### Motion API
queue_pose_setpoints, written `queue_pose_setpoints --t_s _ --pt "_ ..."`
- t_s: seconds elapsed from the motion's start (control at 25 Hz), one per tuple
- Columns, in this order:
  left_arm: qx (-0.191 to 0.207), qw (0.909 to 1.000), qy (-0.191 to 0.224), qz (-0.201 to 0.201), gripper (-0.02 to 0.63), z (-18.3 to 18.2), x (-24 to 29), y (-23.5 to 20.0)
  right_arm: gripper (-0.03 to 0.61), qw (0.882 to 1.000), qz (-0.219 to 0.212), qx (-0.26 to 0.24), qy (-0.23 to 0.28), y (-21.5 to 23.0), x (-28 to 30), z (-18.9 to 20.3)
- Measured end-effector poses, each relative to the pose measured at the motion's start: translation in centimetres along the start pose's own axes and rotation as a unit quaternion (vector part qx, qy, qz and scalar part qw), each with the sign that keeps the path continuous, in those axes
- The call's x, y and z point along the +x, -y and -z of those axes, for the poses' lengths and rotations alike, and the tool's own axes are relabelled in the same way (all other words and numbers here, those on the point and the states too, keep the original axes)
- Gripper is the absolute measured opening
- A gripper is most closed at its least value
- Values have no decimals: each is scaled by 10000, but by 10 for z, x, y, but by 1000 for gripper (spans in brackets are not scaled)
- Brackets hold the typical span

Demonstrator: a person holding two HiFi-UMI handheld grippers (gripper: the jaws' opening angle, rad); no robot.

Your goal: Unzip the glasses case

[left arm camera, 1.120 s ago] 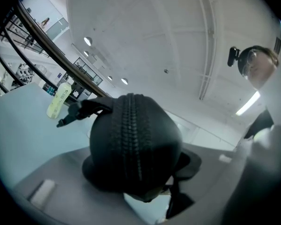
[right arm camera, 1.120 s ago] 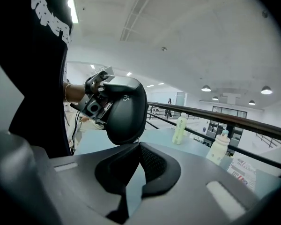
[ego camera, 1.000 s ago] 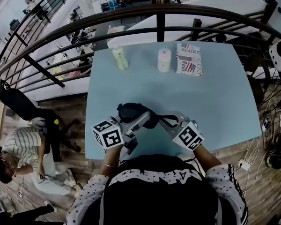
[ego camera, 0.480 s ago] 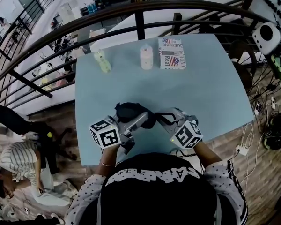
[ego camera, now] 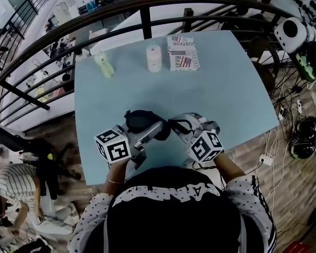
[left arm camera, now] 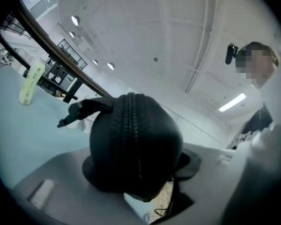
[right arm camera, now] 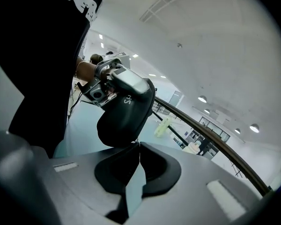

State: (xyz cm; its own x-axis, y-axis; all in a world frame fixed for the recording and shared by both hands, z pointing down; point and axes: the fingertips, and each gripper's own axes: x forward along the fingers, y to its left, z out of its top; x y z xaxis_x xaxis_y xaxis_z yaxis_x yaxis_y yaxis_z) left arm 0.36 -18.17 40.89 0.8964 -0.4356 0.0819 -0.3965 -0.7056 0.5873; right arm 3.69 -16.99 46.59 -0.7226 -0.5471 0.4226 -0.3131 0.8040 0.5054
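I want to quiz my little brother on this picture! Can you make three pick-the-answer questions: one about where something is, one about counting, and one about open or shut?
1. Where is the black glasses case?
A) on the floor
B) between the left gripper's jaws
C) on the railing

2. How many things stand along the table's far edge?
A) one
B) five
C) three

3. How are the right gripper's jaws?
A) shut together
B) wide open
C) clamped round a bottle

Answers:
1 B: the left gripper view shows its pads pressed on the case.
2 C: a green bottle, a white bottle and a box stand there.
3 A: the right gripper view shows its tips meeting, right beside the case.
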Motion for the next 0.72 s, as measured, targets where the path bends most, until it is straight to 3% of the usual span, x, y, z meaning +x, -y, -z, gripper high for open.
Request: queue_pose_setpoints --t_s 0.44,0.72 --pt "64 9998 -184 75 0 6 0 5 9 9991 -69 -430 4 1 0 -8" --pt "88 9995 -264 136 0 16 0 7 9 9989 -112 -442 121 0 0 -14"
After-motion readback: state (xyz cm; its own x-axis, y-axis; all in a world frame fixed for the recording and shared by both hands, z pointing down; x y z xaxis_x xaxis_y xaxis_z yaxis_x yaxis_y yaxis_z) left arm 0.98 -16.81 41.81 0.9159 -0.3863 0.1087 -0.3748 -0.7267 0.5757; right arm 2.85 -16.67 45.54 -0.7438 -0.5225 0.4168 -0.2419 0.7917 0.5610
